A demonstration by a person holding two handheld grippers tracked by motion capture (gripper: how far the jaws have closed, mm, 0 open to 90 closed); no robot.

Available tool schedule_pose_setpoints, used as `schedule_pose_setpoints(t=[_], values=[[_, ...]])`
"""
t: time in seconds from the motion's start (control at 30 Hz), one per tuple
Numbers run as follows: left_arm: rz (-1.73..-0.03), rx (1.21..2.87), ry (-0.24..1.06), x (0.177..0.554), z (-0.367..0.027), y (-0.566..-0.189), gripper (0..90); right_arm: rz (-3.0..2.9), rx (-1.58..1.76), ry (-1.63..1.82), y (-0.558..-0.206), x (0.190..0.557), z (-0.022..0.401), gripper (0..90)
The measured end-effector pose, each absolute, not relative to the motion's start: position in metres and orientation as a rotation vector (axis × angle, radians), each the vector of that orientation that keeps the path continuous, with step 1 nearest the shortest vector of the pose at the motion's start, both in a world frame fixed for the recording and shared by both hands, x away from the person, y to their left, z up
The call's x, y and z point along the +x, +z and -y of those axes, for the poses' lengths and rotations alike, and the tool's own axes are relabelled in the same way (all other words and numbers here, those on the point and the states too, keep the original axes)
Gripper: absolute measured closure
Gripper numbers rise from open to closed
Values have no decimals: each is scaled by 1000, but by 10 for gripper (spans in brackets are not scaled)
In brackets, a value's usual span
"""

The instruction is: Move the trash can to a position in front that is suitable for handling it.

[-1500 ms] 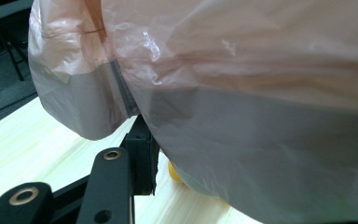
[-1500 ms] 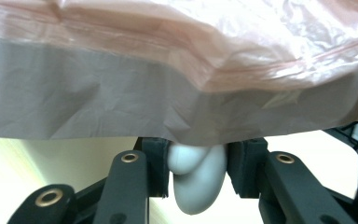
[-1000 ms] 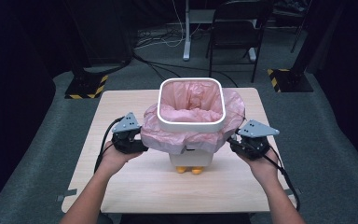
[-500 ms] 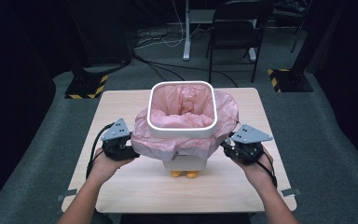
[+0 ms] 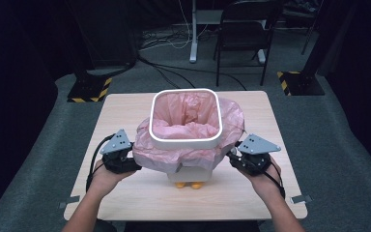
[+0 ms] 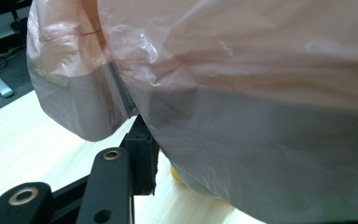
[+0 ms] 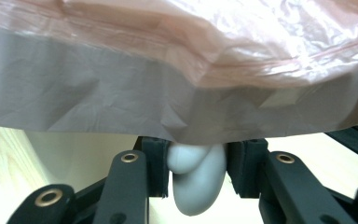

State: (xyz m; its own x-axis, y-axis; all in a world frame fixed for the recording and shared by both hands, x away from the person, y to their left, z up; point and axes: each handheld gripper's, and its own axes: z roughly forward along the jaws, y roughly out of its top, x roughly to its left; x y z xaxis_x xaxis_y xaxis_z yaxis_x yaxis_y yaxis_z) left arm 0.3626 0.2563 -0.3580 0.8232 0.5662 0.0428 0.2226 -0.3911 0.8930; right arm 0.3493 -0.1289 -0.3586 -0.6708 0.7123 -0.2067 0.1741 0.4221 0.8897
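Bin [image 5: 189, 170] betw. both fingers [image 7: 156, 158] (side knob [image 7: 196, 179] pinched)

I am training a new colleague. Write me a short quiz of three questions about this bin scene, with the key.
1. What colour is the bag lining the bin? A pink, B blue, C black.
2. True or false: the white ring lies flat on the table.
3. Fill in: the right gripper is shut on the bin's rounded grey ____.
Key: 1 A; 2 false, it sits on top of the bin; 3 flap.
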Motion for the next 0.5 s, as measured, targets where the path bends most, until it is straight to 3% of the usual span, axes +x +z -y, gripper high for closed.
schedule_pose_setpoints(t=[0.5], values=[[-604,1955,384,351,-258,-381,544,-2127,766,1247,-379,340,130,633]])
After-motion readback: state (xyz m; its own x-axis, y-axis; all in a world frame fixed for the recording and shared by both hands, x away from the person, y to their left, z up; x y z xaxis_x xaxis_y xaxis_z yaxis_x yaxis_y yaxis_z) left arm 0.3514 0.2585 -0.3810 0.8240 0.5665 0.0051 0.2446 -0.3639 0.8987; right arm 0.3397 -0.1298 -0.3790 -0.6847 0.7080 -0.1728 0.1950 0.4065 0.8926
